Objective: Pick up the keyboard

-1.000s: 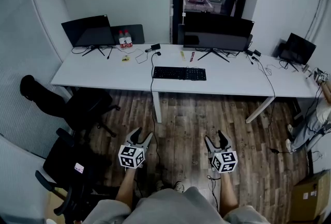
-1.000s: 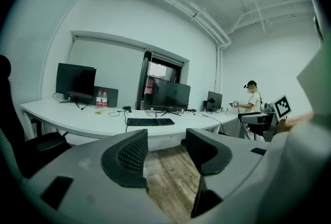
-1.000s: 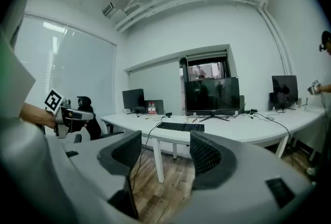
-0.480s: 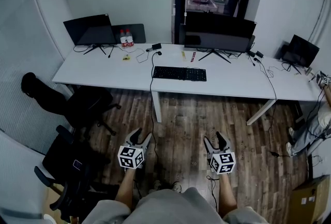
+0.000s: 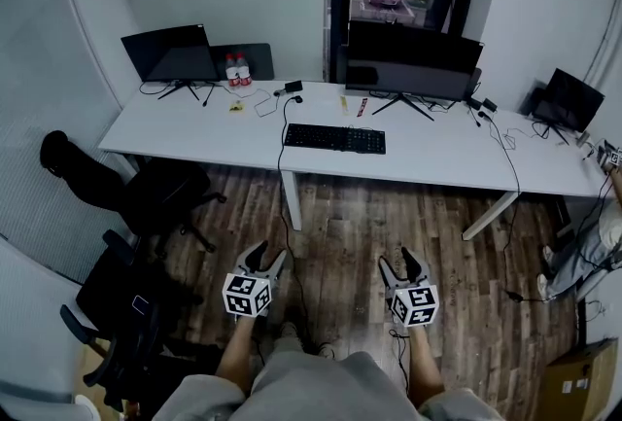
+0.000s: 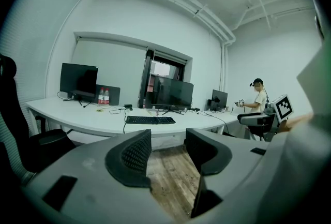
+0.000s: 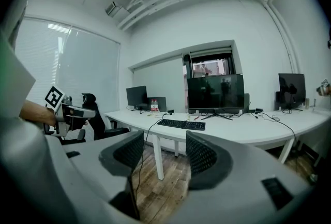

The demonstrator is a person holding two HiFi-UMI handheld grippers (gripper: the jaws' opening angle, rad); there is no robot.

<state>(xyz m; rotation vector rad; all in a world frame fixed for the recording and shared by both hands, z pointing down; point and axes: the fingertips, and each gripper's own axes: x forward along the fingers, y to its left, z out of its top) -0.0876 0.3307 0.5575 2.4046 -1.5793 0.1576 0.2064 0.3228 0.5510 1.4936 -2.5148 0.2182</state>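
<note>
A black keyboard [image 5: 335,138] lies on the long white desk [image 5: 209,149], near its front edge, in front of a large dark monitor [image 5: 408,65]. It also shows far ahead as a keyboard [image 6: 150,120] in the left gripper view and a keyboard [image 7: 181,124] in the right gripper view. My left gripper [image 5: 263,259] and right gripper [image 5: 400,265] hang over the wood floor, well short of the desk. Both stand open with nothing between their jaws, as seen at the left gripper [image 6: 166,151] and right gripper [image 7: 164,154].
A second monitor [image 5: 171,55] and two bottles [image 5: 237,73] stand at the desk's left, a third screen [image 5: 564,98] at its right. Black office chairs [image 5: 155,198] stand left of me. A person [image 6: 257,96] stands at the right. A desk leg [image 5: 291,201] and hanging cables are ahead.
The desk and keyboard have shifted slightly in the head view as I step forward. Both grippers stay open, side by side.
</note>
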